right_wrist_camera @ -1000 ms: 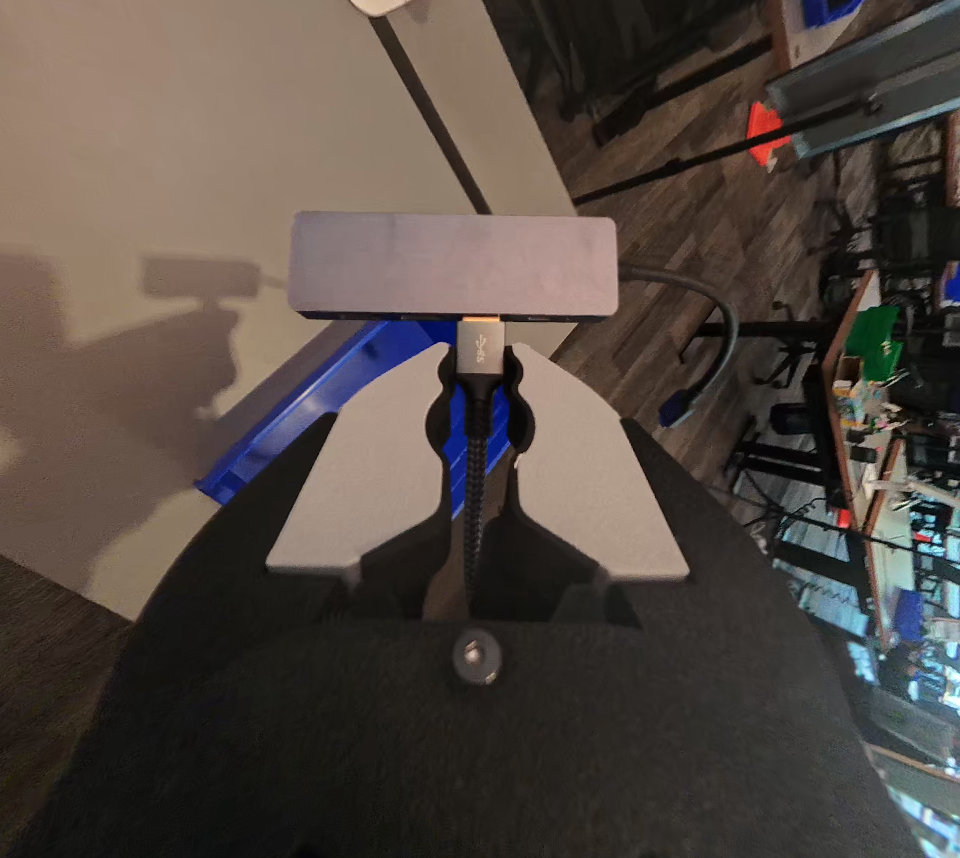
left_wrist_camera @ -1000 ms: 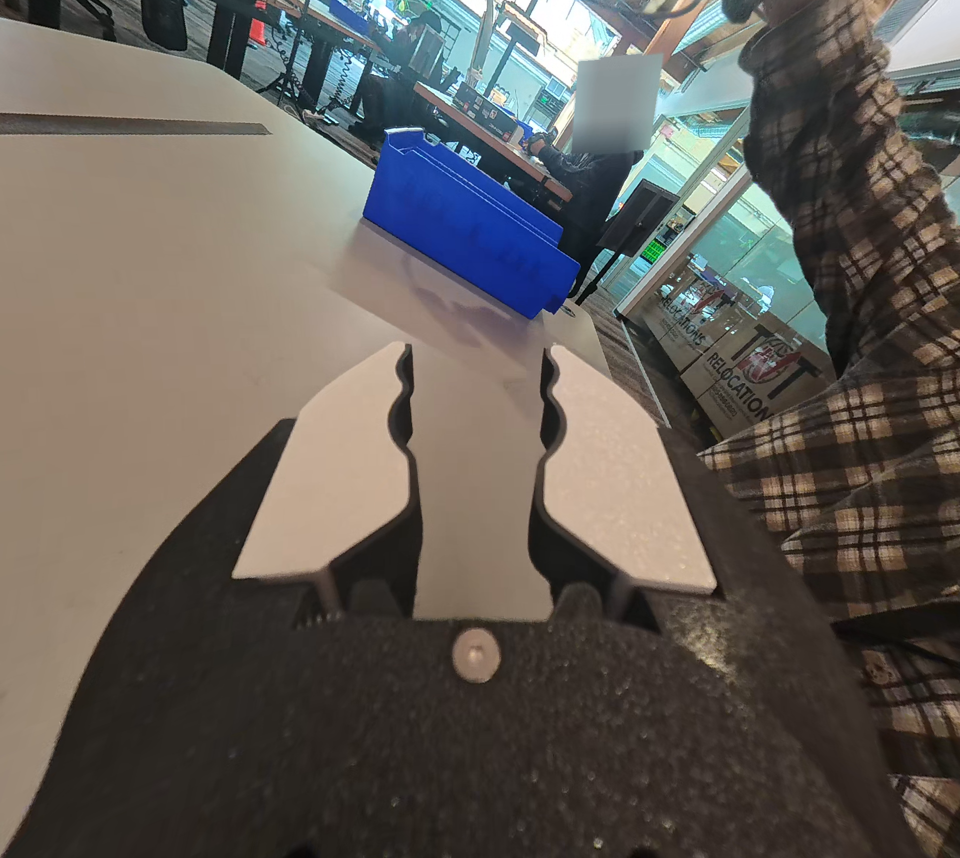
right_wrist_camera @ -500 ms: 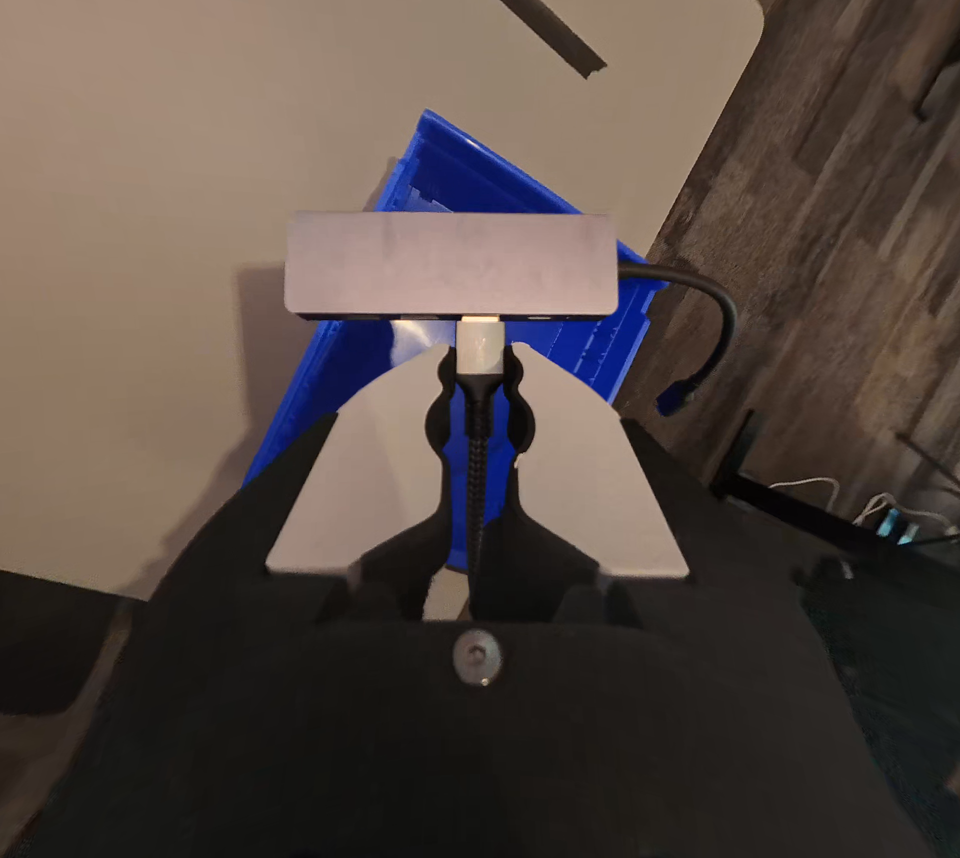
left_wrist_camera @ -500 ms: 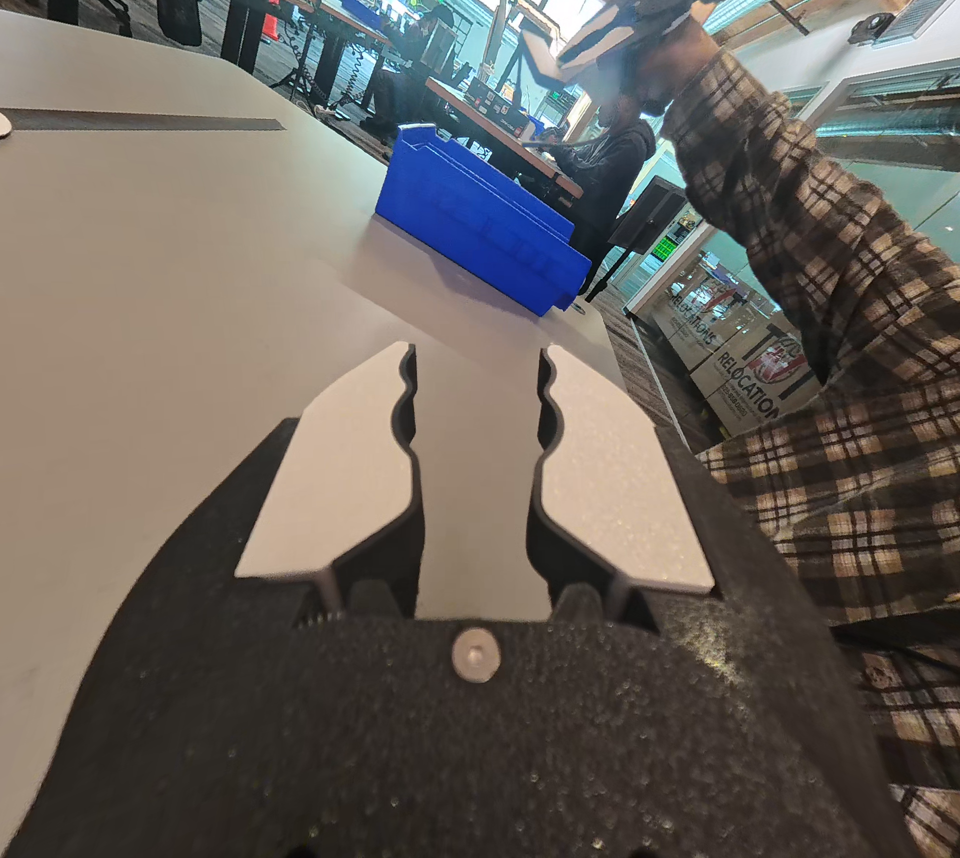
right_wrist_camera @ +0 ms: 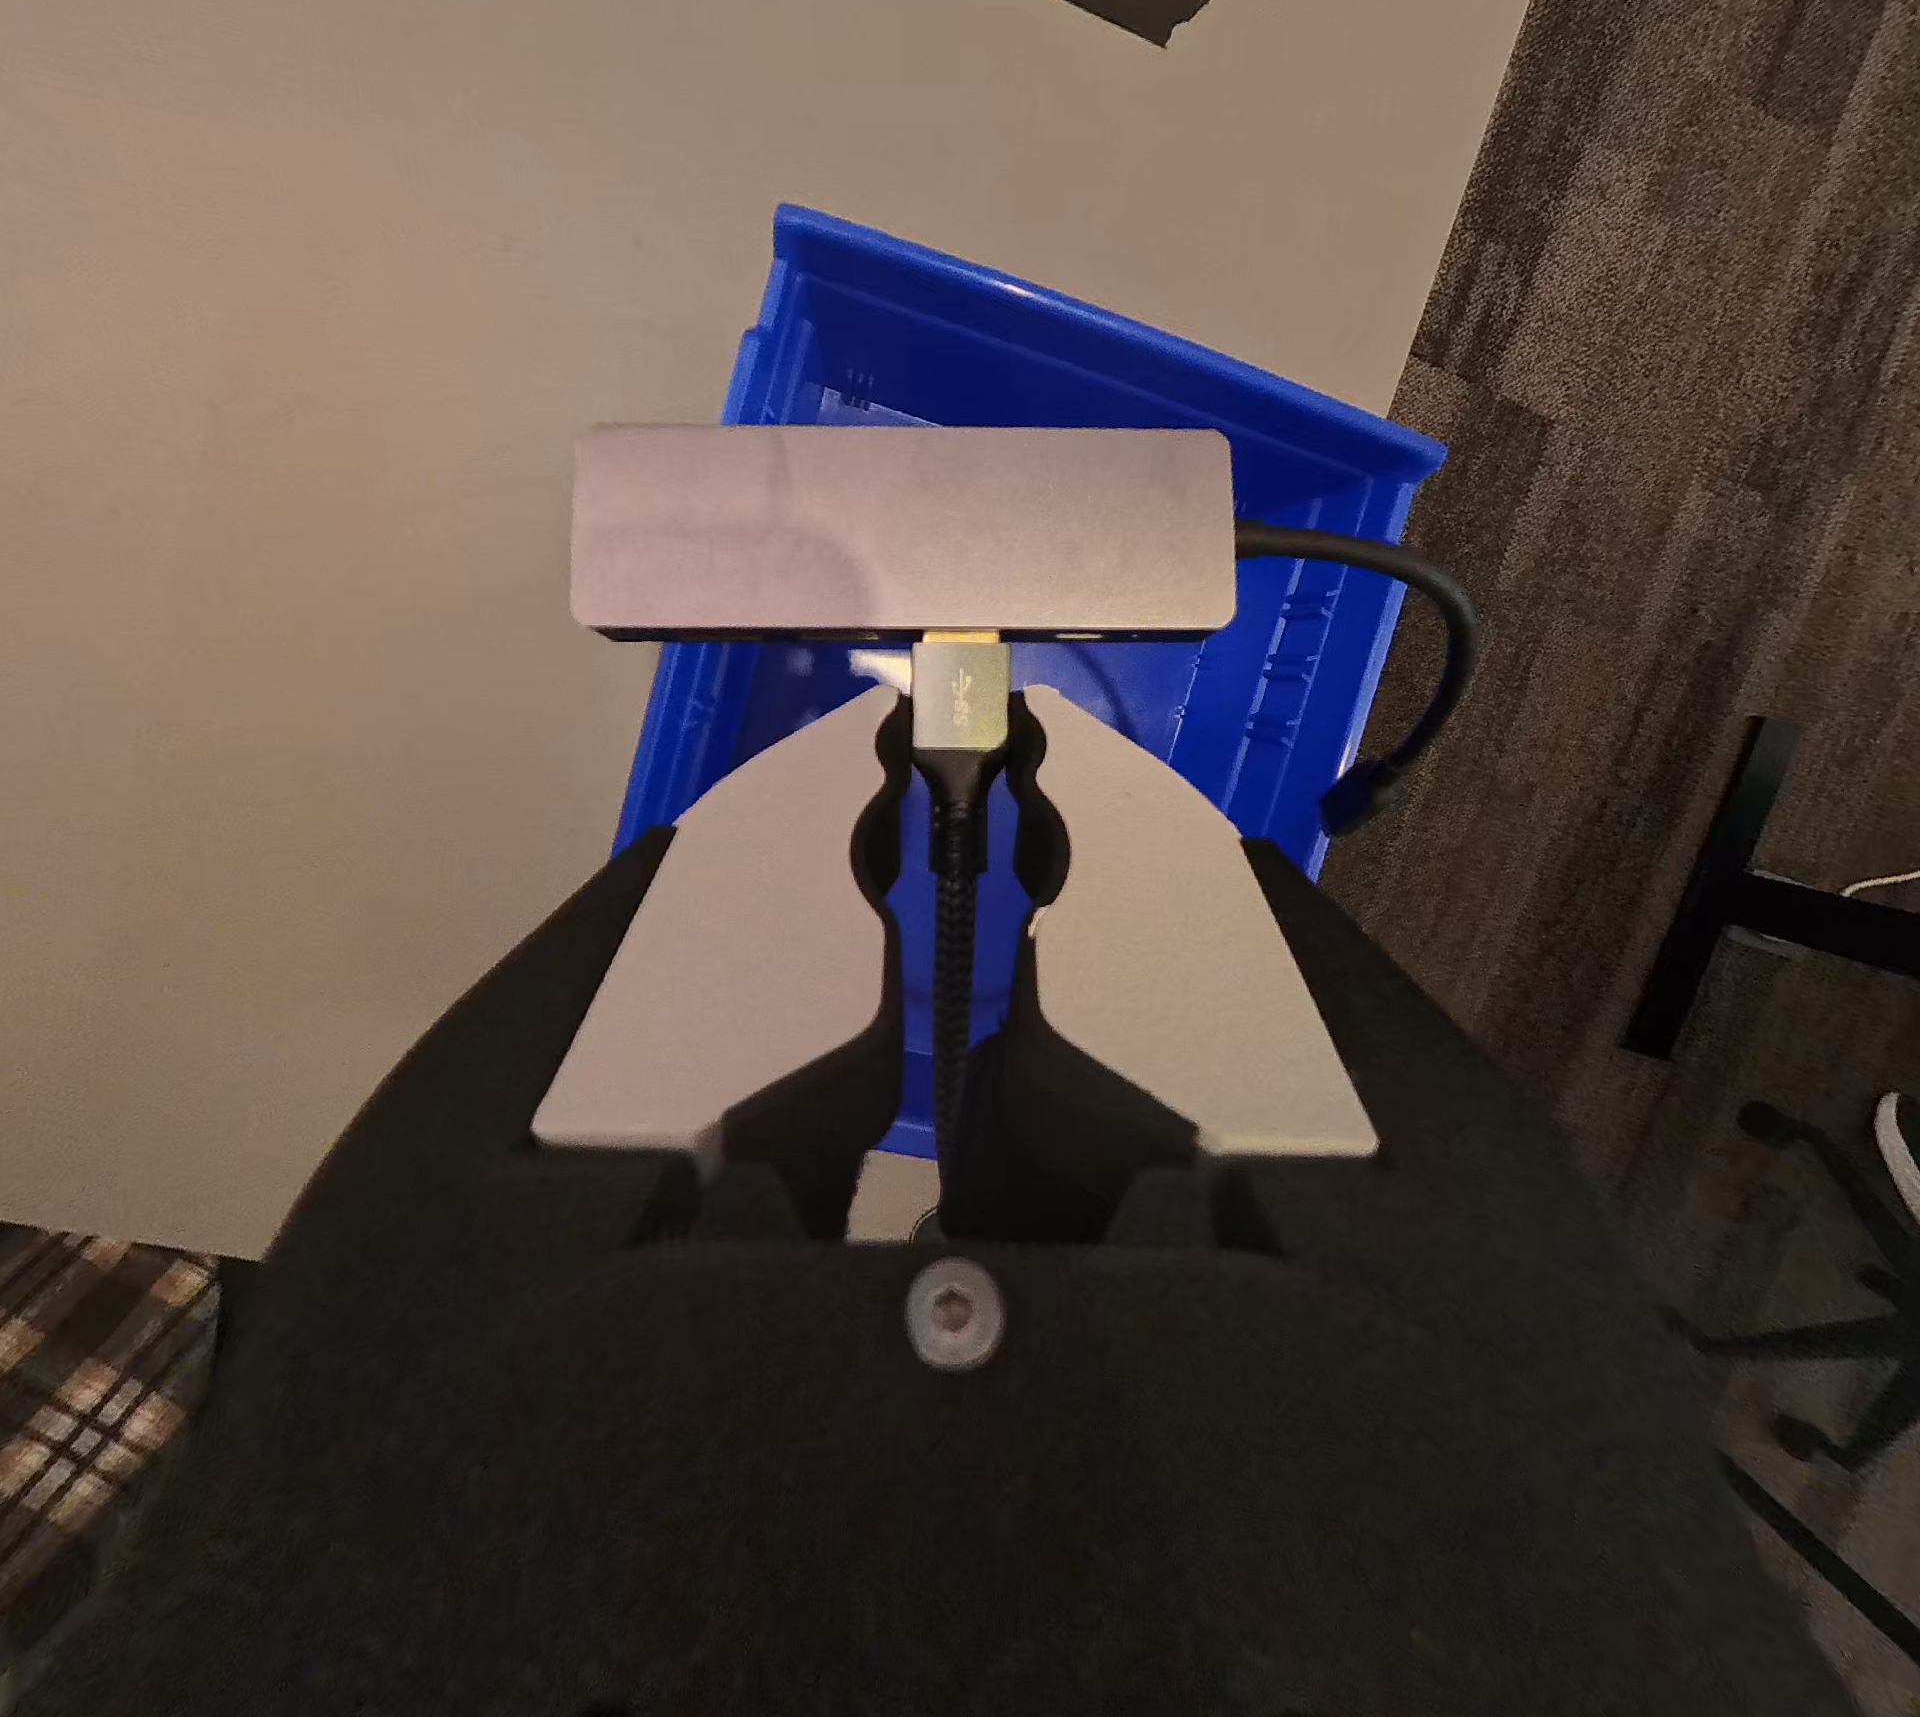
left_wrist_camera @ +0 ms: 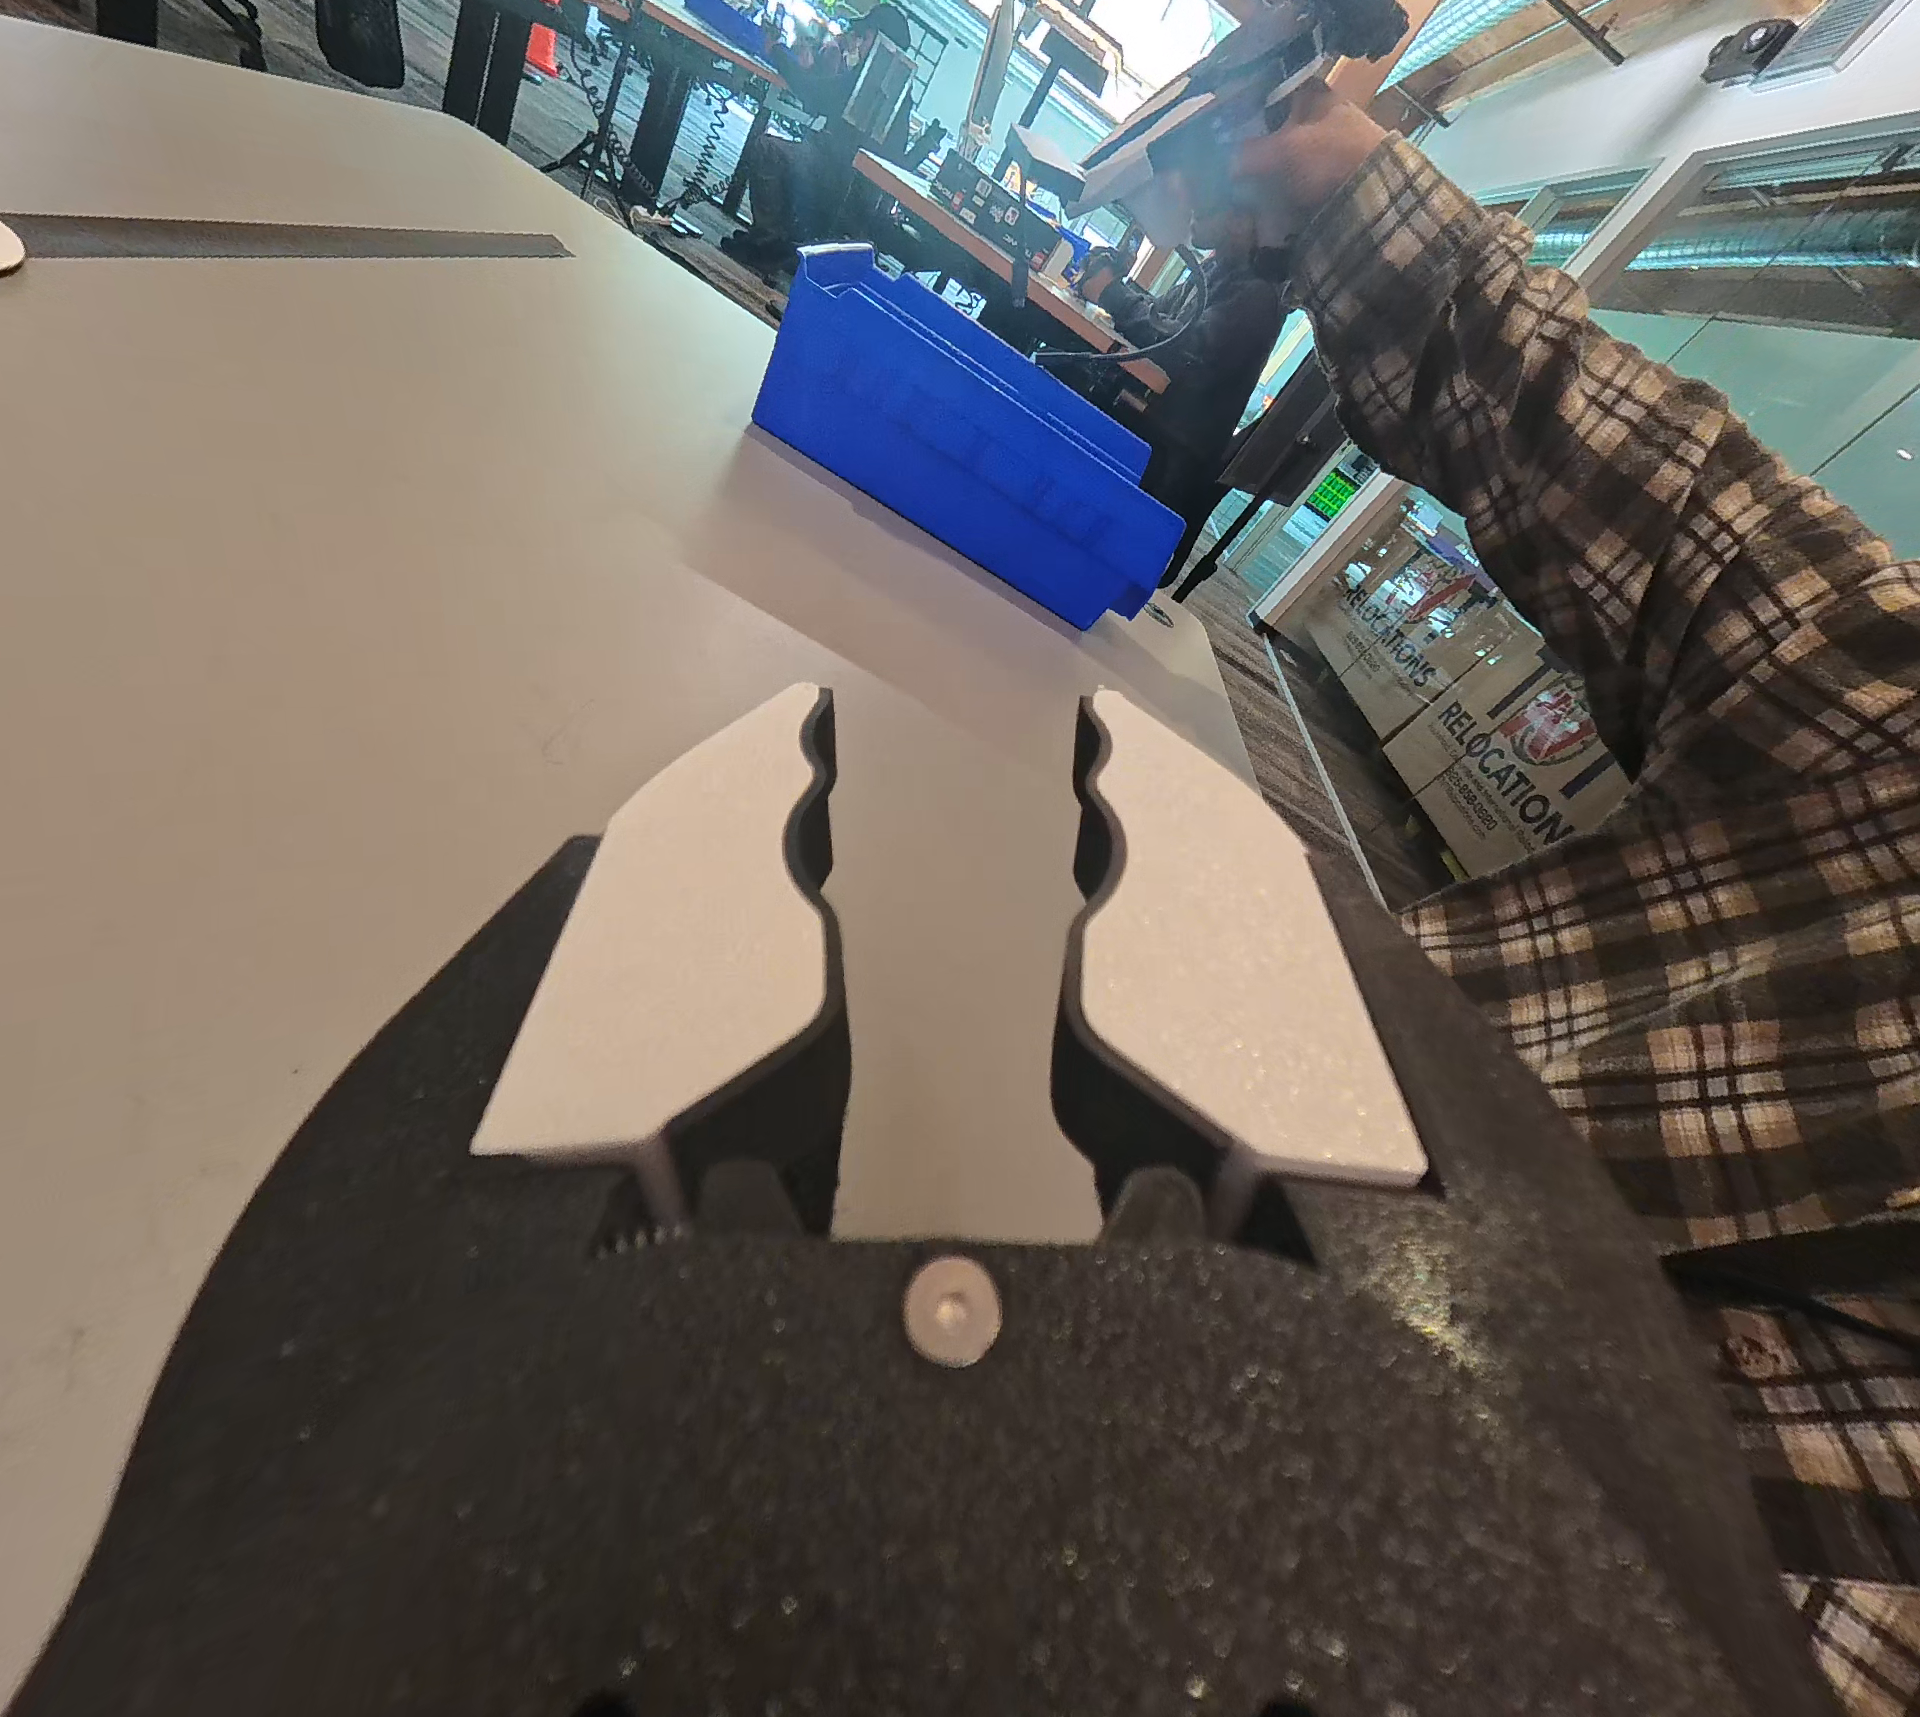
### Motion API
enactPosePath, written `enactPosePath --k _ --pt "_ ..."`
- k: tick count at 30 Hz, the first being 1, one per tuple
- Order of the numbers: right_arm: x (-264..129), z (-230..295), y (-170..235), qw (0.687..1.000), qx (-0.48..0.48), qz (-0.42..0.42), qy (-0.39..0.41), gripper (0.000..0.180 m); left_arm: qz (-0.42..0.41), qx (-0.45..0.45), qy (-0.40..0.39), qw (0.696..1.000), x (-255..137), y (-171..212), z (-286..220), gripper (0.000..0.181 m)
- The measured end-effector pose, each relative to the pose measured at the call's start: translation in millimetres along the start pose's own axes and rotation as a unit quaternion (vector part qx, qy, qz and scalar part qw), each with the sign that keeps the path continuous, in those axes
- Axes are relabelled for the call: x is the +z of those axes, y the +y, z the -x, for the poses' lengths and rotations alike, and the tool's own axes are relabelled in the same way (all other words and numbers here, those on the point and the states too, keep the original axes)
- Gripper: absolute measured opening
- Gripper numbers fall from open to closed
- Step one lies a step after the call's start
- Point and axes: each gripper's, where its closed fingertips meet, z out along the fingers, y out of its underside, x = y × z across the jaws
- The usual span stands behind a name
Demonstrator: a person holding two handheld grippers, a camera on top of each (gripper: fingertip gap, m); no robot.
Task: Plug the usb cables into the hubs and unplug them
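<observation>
On the left, the left gripper (left_wrist_camera: 954,711) sits low over the pale table (left_wrist_camera: 312,524) with its jaws parted and nothing between them; bare tabletop shows through the gap. Farther off and slightly right of it, a blue bin (left_wrist_camera: 956,462) stands near the table's far right edge. Right of that, a plaid sleeve (left_wrist_camera: 1621,628) reaches up and away, raising the other tool high above the bin.

From the right wrist view, the right gripper (right_wrist_camera: 958,691) is closed on the plug end of a braided black usb cable (right_wrist_camera: 954,919), whose metal plug (right_wrist_camera: 961,696) pokes out past the fingertips. The plug is seated in a port on the near edge of a flat grey hub (right_wrist_camera: 904,529), which hangs in the air off the plug, above the blue bin's open top. From the hub's right end a short black lead (right_wrist_camera: 1444,618) curls down to a small blue-tipped connector (right_wrist_camera: 1356,805), dangling beside the bin's right wall. Dark carpet (right_wrist_camera: 1683,420) lies to the right of the table.
</observation>
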Motion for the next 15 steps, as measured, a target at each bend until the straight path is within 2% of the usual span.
enactPosePath --k 9,15 --pt "5.6 2.0 -3.5 0.999 0.037 -0.006 -0.008 0.016 0.0 0.004 -0.001 1.0 -0.1 -0.9 -2.0 0.043" --pt "22.3 8.0 -14.2 0.995 0.083 -0.047 -0.041 0.016 -0.002 0.004 -0.001 1.0 -0.9 -2.3 -2.8 0.043"
